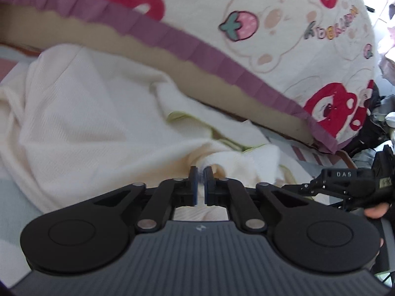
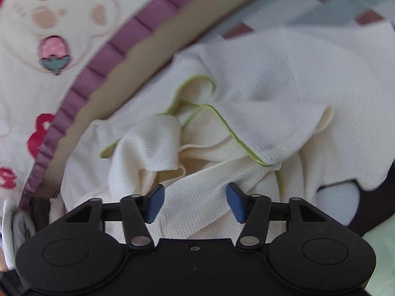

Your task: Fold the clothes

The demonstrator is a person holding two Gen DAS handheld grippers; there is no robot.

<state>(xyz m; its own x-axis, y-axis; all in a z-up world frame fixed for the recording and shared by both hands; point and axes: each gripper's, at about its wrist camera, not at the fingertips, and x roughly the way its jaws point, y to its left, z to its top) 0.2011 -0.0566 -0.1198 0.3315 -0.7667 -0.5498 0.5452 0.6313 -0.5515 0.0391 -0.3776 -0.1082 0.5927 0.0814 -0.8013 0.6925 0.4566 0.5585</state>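
Left wrist view. Left gripper (image 1: pixel 200 172): blue-padded fingers pressed nearly together, with a bunched fold of the cream waffle-knit garment with lime-green edging (image 1: pixel 81 113) pinched between the tips. The garment lies crumpled on the pale blue and dusty-red checked sheet (image 1: pixel 9 180), spreading left and away from the gripper; its green-trimmed edge shows just beyond the tips. Behind it runs a tan mattress side (image 1: pixel 138 51), topped by a purple pleated frill (image 1: pixel 187 46) that borders a cream cartoon-print bedcover with red bears and a pink strawberry (image 1: pixel 284 24). At the right edge, the black body of the right gripper (image 1: pixel 345 182) is in view side-on, with part of a hand (image 1: pixel 375 211) behind it; its finger spacing cannot be read from this view. Image is motion-blurred.

Right wrist view. Right gripper (image 2: pixel 193 203): blue pads spread wide apart, nothing between them held. The fingers sit just above, possibly touching, the garment (image 2: pixel 284 79); contact cannot be confirmed. The garment fills the centre, heaped in loose folds, with one green-edged flap turned over near the middle and a loose thin green edge looping above it. The frill (image 2: pixel 118 39) and mattress side (image 2: pixel 148 56) curve across the upper left, with the bedcover (image 2: pixel 61 7) beyond. The checked sheet (image 2: pixel 333 2) shows at upper right. A pale green fabric (image 2: pixel 380 259) sits at the lower right corner; identity unclear.
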